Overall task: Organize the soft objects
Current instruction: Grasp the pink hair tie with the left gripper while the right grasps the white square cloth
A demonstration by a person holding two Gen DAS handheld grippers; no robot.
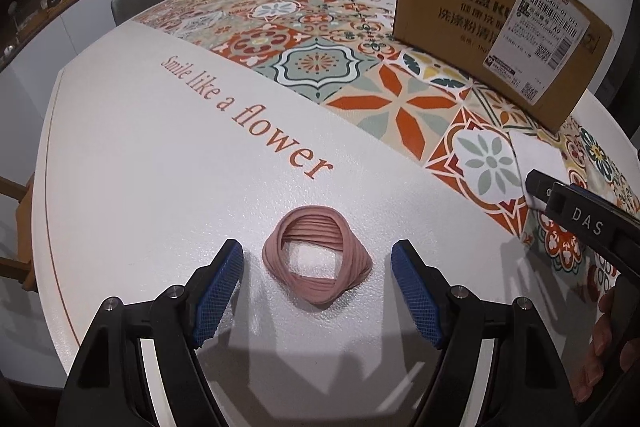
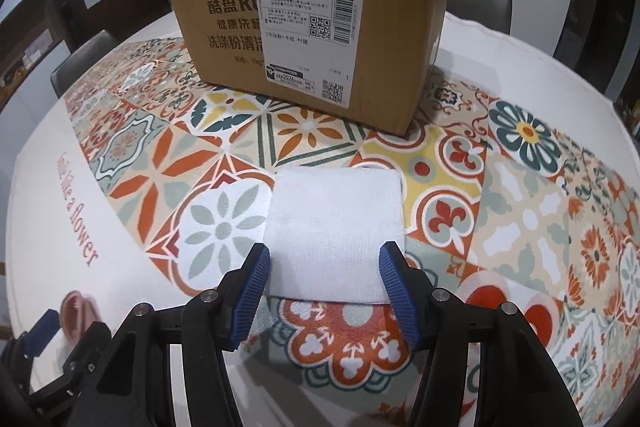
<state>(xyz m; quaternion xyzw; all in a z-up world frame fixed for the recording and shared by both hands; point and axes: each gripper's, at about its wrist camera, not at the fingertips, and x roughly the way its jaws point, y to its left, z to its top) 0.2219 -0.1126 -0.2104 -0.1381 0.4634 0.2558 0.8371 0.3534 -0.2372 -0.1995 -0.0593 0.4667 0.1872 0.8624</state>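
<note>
The left claw (image 1: pixel 317 259) stands wide open low over the table (image 1: pixel 160 155), its blue pads either side of a pink coiled hair band (image 1: pixel 317 261) lying on the white part of the cloth, touching neither pad. The right claw (image 2: pixel 325 259) is also wide, its pads flanking the near edge of a folded white cloth (image 2: pixel 334 227) that lies flat on the patterned tiles, just before a cardboard box (image 2: pixel 304 19).

A pink twisted band (image 1: pixel 318 254) lay flat on the table's white part, well apart from a folded white cloth (image 2: pixel 335 233) resting flat on the patterned part.
</note>
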